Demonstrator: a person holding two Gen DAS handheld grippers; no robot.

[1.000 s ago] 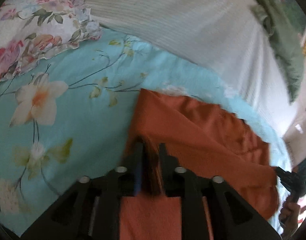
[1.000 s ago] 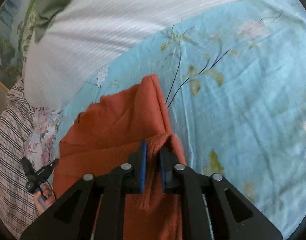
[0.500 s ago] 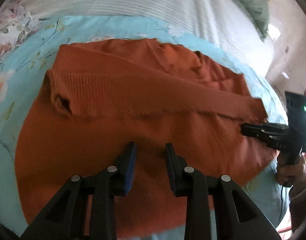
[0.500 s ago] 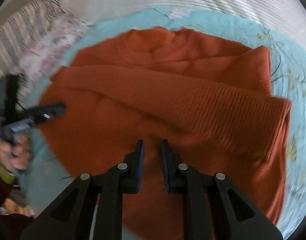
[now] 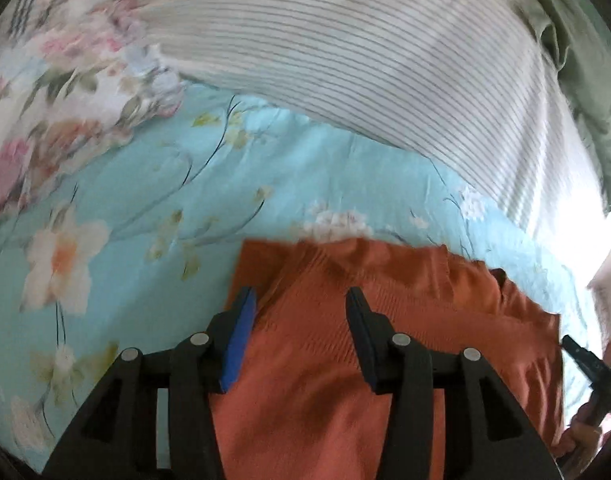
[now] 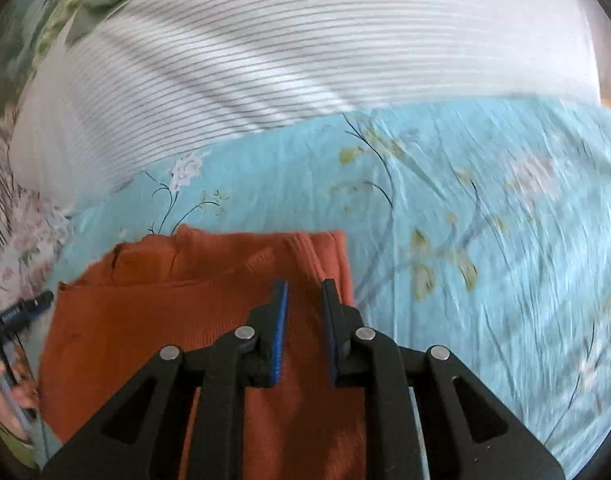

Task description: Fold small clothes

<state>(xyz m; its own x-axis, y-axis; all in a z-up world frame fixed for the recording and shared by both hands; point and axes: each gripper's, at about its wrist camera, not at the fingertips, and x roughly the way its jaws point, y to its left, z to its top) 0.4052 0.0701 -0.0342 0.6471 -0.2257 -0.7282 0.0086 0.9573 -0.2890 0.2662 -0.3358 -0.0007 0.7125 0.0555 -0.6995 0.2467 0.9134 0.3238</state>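
So the orange knit sweater (image 5: 385, 360) is lying folded on the bed, on a light blue floral sheet (image 5: 145, 216). Going left to right in the left wrist view: there's a pink flowery pillow (image 5: 65, 64) up in the far left corner, then a white blanket with thin stripes (image 5: 345, 60) bunched across the back, and some green fabric (image 5: 577, 52) at the far right.

The left claw (image 5: 301, 300) sits over the sweater's left edge with its jaws spread wide apart and nothing between them, just knit underneath. Its left finger is right about at the sweater's left border. Whether the tips actually touch the cloth, I can't tell.

Over on the right side, the right claw (image 6: 303, 292) hangs over the sweater's (image 6: 185, 320) right edge, jaws parted by a narrower gap than the left one, also not pinching anything. Past it the blue sheet (image 6: 485, 240) runs off to the right.

Each view catches the other claw at its outer edge, next to the sweater. Everything's kinda motion-blurred.
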